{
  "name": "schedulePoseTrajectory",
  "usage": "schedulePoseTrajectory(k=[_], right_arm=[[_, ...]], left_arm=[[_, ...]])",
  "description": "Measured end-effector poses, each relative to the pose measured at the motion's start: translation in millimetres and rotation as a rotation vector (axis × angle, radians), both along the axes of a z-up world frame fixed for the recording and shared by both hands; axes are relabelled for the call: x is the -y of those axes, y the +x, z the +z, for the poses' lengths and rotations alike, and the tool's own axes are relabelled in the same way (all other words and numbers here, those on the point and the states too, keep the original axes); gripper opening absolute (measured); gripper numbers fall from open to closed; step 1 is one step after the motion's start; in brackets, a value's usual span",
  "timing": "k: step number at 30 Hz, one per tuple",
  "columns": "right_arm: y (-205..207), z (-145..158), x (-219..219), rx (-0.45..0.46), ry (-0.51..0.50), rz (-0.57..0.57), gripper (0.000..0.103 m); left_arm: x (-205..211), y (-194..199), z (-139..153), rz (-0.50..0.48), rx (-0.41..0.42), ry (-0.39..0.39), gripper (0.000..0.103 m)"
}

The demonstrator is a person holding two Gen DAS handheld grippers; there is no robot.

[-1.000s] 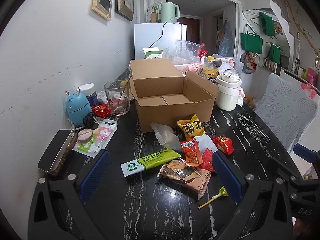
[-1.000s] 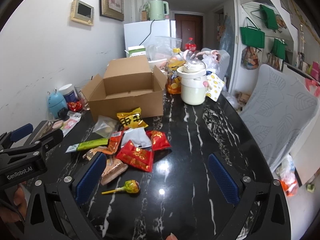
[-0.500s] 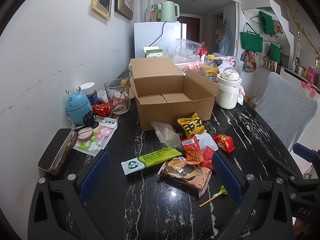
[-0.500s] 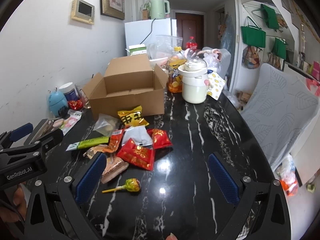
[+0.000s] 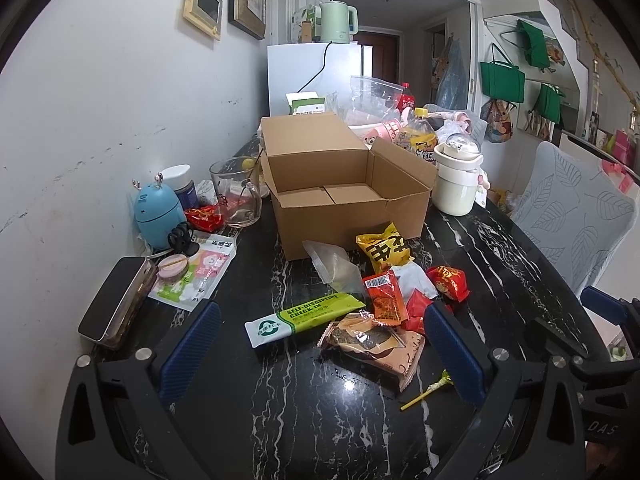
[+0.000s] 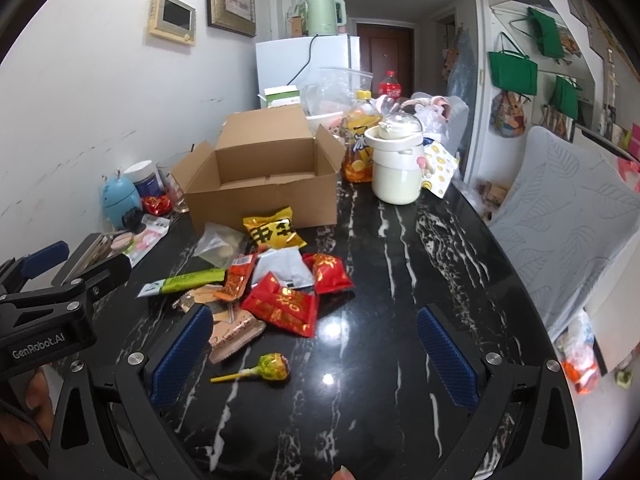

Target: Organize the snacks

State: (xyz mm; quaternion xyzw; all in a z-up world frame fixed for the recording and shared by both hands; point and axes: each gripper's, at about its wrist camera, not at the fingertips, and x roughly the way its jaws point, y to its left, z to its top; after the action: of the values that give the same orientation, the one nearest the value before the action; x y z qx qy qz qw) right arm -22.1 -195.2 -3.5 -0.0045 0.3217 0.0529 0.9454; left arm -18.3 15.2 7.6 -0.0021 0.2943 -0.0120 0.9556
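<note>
An open, empty cardboard box (image 5: 344, 200) (image 6: 260, 184) stands on the black marble table (image 5: 280, 420). In front of it lies a pile of snacks: a green bar (image 5: 304, 318) (image 6: 184, 281), a brown packet (image 5: 374, 342), an orange packet (image 5: 384, 298), a yellow bag (image 5: 384, 248) (image 6: 274, 232), red packets (image 5: 448, 282) (image 6: 280, 308), a clear bag (image 5: 332, 266) and a lollipop (image 6: 268, 366) (image 5: 430, 388). My left gripper (image 5: 320, 354) is open and empty, hovering before the pile. My right gripper (image 6: 316, 354) is open and empty, over the lollipop.
A glass mug (image 5: 236, 192), blue gadget (image 5: 158, 212), red wrapper (image 5: 206, 216) and dark case (image 5: 116, 302) line the wall at left. A white pot (image 5: 456, 184) (image 6: 398, 166) and drink bottle (image 6: 360, 144) stand right of the box. A grey chair (image 6: 560, 216) is at the table's right.
Both grippers have drifted slightly; the views shift a little toward the box. Nothing was taken hold of or moved.
</note>
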Motion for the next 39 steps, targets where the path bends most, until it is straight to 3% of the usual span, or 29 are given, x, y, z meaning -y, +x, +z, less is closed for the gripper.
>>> schedulePoseTrajectory(k=[16,28,39], right_arm=[[2,-7,-3,-0.023,0.008,0.024,0.103],[9,-40,-12,-0.098,0.040,0.103,0.102],[27,-85,-23,-0.227,0.085,0.165,0.083]], left_arm=[[-4,-2,-4,-0.002,-0.006,0.006,0.103],[-4,0,-25,-0.008,-0.049,0.008,0.103],[-11,7,-49,0.016,-0.101,0.024,0.103]])
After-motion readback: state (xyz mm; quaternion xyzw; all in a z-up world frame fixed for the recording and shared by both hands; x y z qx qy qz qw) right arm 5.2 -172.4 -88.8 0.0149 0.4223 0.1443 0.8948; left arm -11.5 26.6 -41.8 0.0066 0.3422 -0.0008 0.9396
